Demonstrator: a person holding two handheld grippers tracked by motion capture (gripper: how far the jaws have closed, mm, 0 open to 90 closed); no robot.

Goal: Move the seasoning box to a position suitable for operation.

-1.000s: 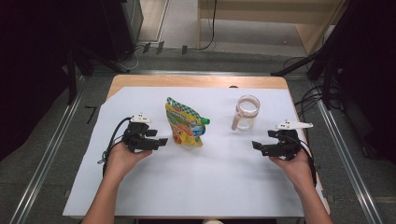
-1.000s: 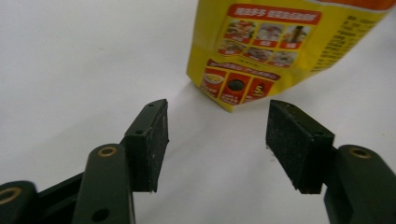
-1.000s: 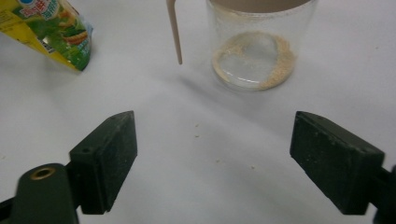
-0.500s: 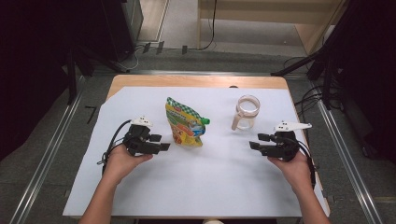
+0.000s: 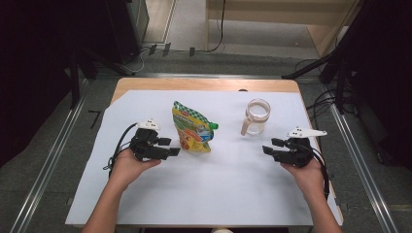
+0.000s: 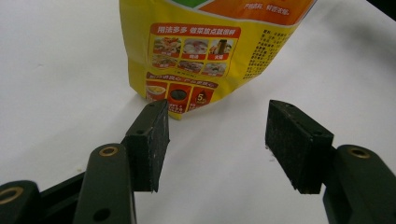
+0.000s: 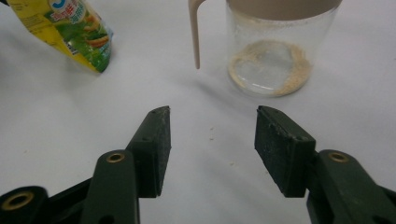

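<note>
A yellow and green spouted food pouch (image 5: 191, 128) stands on the white table cover (image 5: 214, 189), its green cap pointing right. My left gripper (image 5: 171, 147) is open just left of it; in the left gripper view the pouch (image 6: 210, 51) stands close ahead of the spread jaws, apart from them. A clear plastic jug with a beige handle and rim (image 5: 255, 117) stands at the right. My right gripper (image 5: 268, 146) is open, below and right of the jug. The jug (image 7: 271, 46), with crumbs on its bottom, shows ahead in the right gripper view, beside a corner of the pouch (image 7: 70, 30).
The wooden table edge (image 5: 204, 85) shows past the white cover at the back. Metal rails (image 5: 48, 160) run along both sides of the table on the floor. Cables trail from both grippers.
Both grippers have crept inward: the left one to the right toward the pouch, the right one to the left toward the jug. Pouch and jug have not moved.
</note>
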